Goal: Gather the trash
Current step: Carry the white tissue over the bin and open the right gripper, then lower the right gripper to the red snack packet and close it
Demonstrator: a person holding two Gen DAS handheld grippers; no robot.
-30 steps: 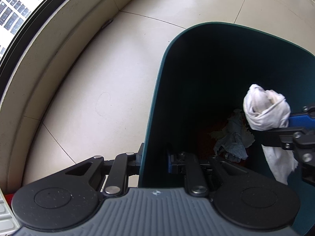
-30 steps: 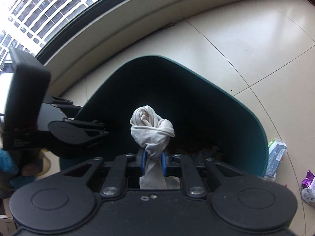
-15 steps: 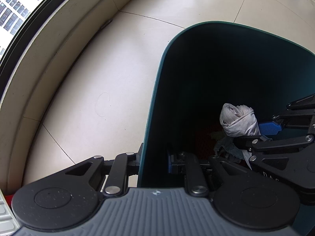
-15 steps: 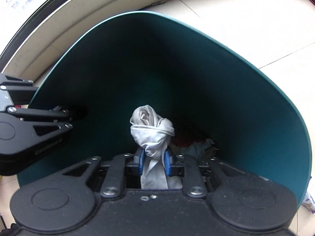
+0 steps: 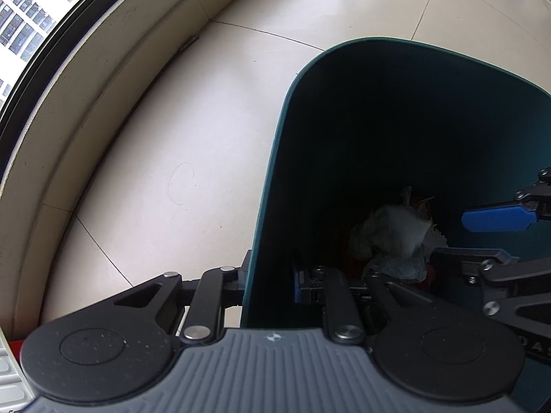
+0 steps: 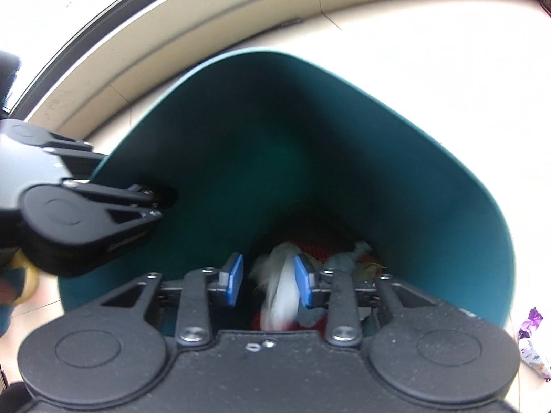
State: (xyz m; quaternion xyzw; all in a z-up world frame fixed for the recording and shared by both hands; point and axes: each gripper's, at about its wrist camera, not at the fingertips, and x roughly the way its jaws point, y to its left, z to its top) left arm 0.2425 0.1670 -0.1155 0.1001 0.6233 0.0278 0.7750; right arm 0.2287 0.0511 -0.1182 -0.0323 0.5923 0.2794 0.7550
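Left wrist view: my left gripper is clamped on the near wall of the teal trash bin, one finger outside on the floor side, the blue-padded one inside.
Left gripper state: jaws pressed together on the bin wall.
Right wrist view: my right gripper points down into the bin; this picture is blurred.
Right gripper state: jaws have just been opening; the blue pads stand spread, and I see no pad pressing on anything.
White cloth: the knotted white rag shows as a pale smear between and below my spread right pads, inside the bin; I cannot tell whether it touches the right-hand pad.
White cloth from the left camera: the rag lies low in the bin on the heap of other trash, below the right gripper's blue pad and apart from it.
Bin contents: crumpled grey-blue paper and something red beneath it.
Floor: pale tiles; a purple-and-white wrapper lies to the right of the bin.
Window: along the upper left edge, behind a low sill.
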